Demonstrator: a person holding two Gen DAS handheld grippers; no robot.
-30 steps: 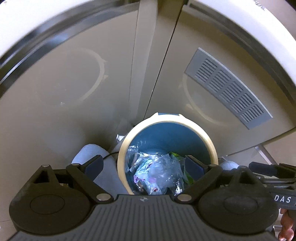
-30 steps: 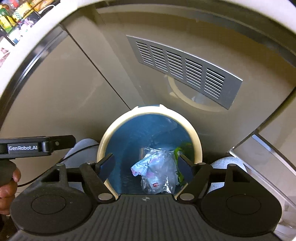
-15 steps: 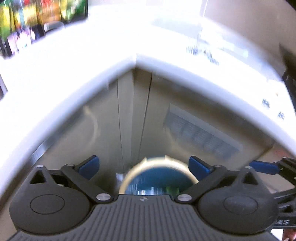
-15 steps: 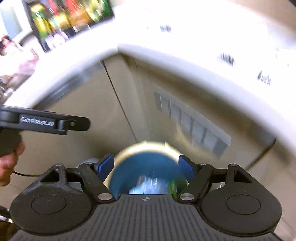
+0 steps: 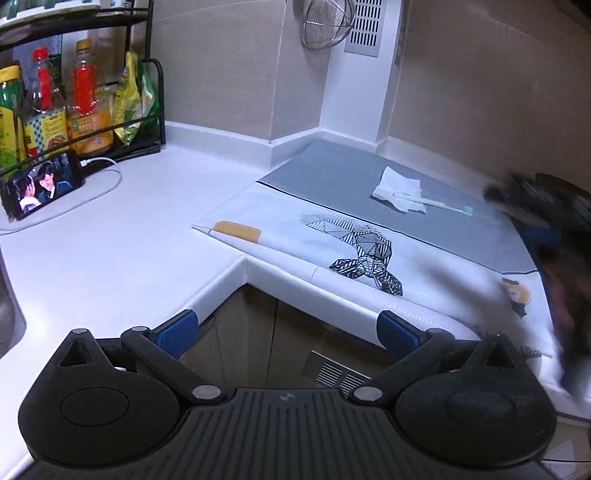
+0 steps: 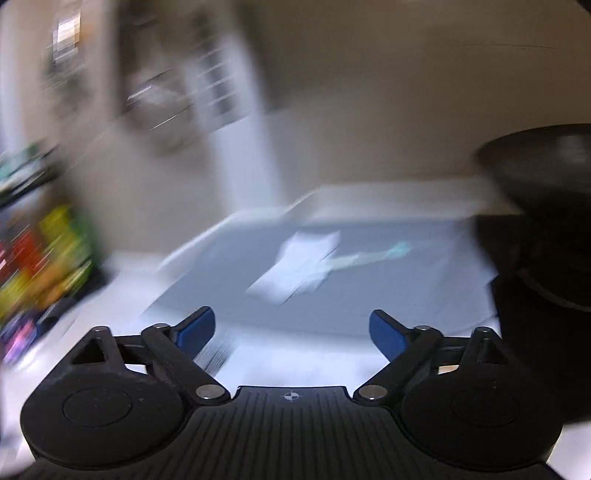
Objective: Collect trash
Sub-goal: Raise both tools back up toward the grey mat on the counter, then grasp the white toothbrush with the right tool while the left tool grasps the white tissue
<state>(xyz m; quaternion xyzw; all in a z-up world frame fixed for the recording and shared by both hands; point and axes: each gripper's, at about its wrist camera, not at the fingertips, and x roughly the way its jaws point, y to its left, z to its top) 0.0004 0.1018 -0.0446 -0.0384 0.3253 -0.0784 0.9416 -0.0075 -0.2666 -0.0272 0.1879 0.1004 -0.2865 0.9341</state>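
Note:
A crumpled white tissue (image 5: 397, 188) lies on a grey and white mat (image 5: 332, 173) on the counter, with a pale green toothbrush (image 5: 443, 204) across it. Both show blurred in the right wrist view, the tissue (image 6: 299, 264) and the toothbrush (image 6: 369, 256). My left gripper (image 5: 286, 332) is open and empty, at the counter's inner corner edge, well short of the tissue. My right gripper (image 6: 291, 328) is open and empty above the mat, with the tissue ahead of it. In the left wrist view it appears as a dark blur (image 5: 546, 236) at the right.
A rack of bottles and packets (image 5: 74, 96) stands at the back left with a phone (image 5: 40, 184) and its cable in front. A wire strainer (image 5: 325, 26) hangs on the wall. A dark round pan (image 6: 543, 177) sits at the right. Cabinet doors (image 5: 280, 339) lie below the counter.
Both grippers have risen from over the blue trash bin on the floor up to counter height. The bin has left both views. The right gripper is moving fast over the mat.

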